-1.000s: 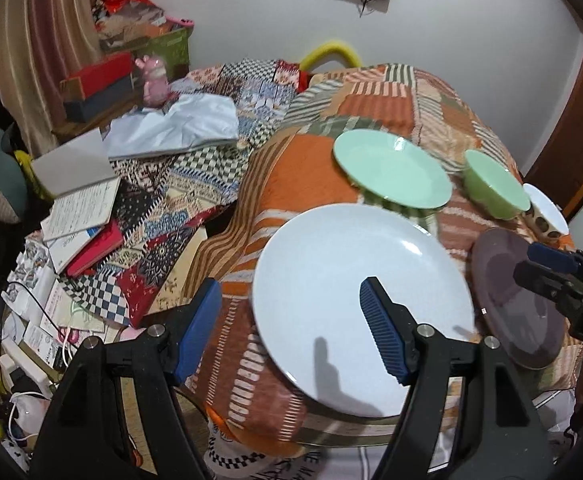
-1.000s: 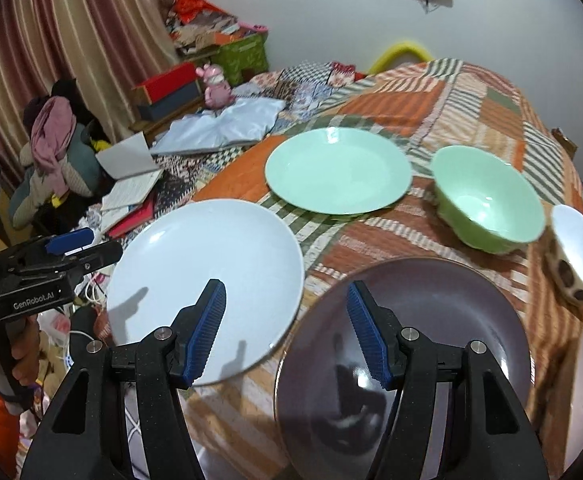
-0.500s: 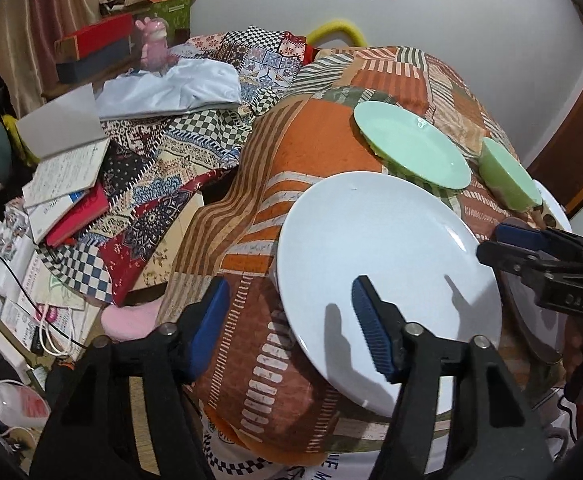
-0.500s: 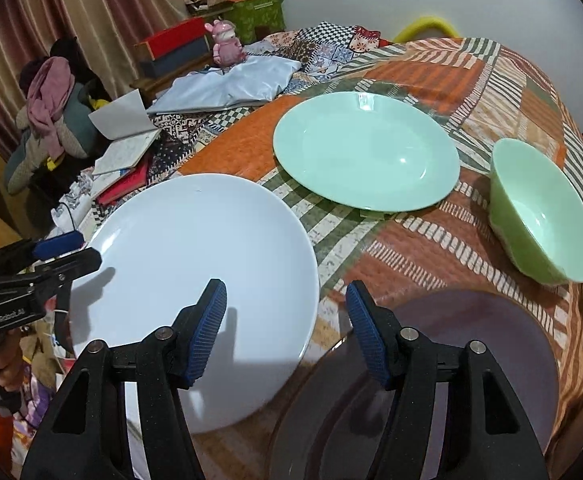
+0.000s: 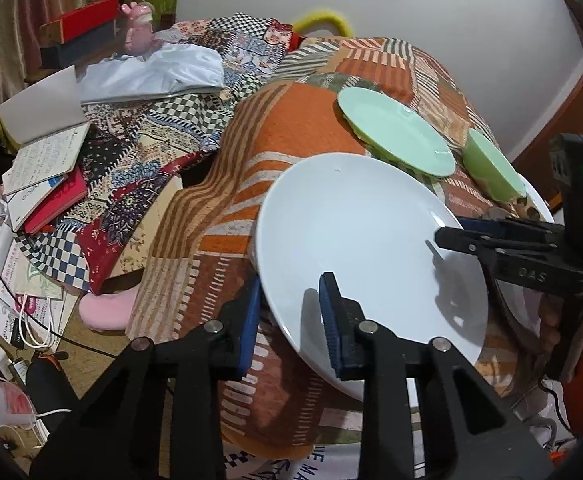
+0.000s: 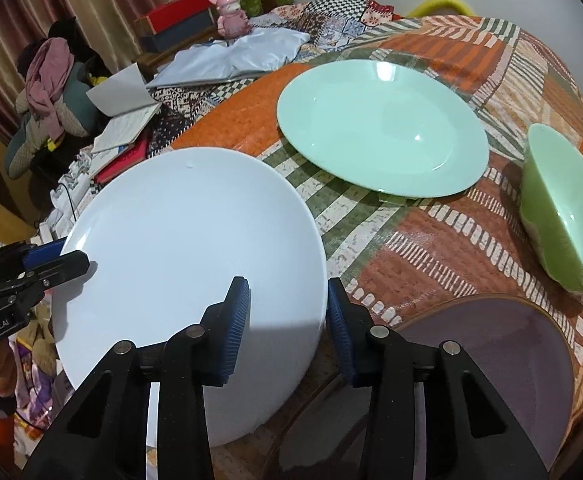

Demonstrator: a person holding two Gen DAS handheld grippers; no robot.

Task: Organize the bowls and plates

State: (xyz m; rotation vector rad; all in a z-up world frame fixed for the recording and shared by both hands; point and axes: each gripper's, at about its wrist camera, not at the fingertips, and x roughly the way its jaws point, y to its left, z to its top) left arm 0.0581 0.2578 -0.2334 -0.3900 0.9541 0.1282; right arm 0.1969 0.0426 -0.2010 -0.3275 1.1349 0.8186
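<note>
Simply white plate (image 5: 363, 240) — round, glossy.

You have a smooth, glossy white plate (image 6: 187, 264) and a shiny mint-green plate (image 6: 383, 128) on a matt patterned cloth (image 6: 431, 248); your gripper pads (image 6: 233, 322) look ribbed blue rubber on matt black plastic.

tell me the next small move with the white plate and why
Probably finish closing, then lift slightly and level. The left tongs and right tongs each straddle an opposite edge of the white plate, jaws closing on its rim. It overhangs the table edge, so one-sided lifting could tip it. The green plate looks a likely stacking spot.
</note>
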